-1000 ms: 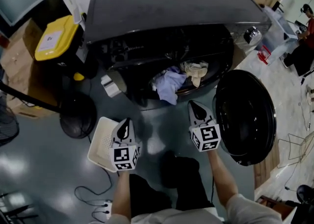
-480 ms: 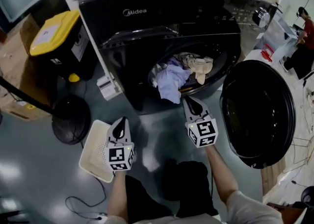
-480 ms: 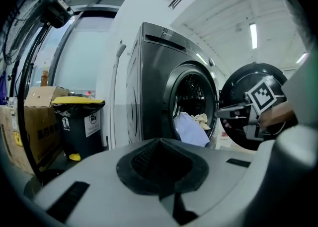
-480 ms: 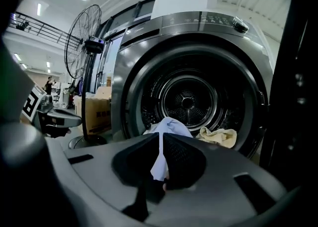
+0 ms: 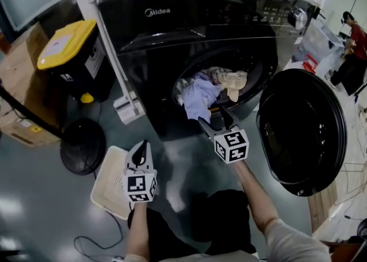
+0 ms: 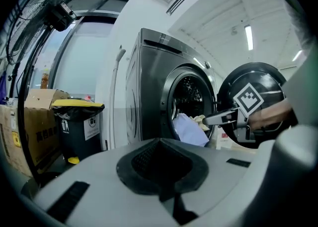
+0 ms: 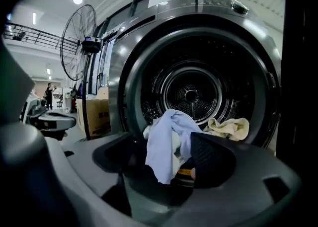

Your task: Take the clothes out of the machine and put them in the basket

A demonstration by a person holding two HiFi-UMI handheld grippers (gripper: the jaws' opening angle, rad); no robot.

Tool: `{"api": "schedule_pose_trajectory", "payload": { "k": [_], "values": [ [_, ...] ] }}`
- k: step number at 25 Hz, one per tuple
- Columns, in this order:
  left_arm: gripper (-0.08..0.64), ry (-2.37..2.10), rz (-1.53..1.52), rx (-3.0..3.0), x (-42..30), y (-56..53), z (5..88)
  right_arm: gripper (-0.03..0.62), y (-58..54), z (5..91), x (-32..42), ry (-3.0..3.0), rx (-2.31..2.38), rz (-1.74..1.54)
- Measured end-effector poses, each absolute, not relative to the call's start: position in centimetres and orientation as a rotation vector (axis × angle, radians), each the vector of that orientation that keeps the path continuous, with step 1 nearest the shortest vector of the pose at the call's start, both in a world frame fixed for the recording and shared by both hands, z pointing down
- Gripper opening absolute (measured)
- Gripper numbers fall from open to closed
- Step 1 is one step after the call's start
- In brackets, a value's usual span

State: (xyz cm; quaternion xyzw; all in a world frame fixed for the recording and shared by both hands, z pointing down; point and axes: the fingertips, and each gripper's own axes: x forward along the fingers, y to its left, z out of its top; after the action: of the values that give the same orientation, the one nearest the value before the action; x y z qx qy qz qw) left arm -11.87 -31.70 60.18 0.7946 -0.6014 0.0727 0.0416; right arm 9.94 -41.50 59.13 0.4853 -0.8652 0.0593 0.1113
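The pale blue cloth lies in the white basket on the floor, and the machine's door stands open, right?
No: the head view shows the pale blue cloth hanging at the machine's opening, not in the white basket. The door does stand open.

Glossy grey floor (image 5: 189, 166), seen from above. Standing on it: a black front-loading washing machine (image 5: 189, 31) at the top; a dark bin with a yellow lid (image 5: 71, 54) to its left; a cardboard box (image 5: 20, 100) at the left edge; a round black fan base (image 5: 83, 146) near the box. A small white unit (image 5: 129, 109) sits at the machine's left front corner. A pale perforated basket (image 5: 109, 183) lies in front of the machine, apart from it.
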Motion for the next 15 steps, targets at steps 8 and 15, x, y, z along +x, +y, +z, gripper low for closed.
{"api": "schedule_pose_trajectory", "payload": {
  "k": [8, 15],
  "values": [
    [0.018, -1.857, 0.218, 2.43, -12.0, -31.2, 59.9, 0.383, -45.7, 59.2, 8.7, -2.517, 1.428, 0.245],
    [0.018, -1.883, 0.222, 2.422, -12.9, -31.0, 59.3, 0.383, -50.5, 59.6, 6.1, -2.453, 1.422, 0.262]
  ]
}}
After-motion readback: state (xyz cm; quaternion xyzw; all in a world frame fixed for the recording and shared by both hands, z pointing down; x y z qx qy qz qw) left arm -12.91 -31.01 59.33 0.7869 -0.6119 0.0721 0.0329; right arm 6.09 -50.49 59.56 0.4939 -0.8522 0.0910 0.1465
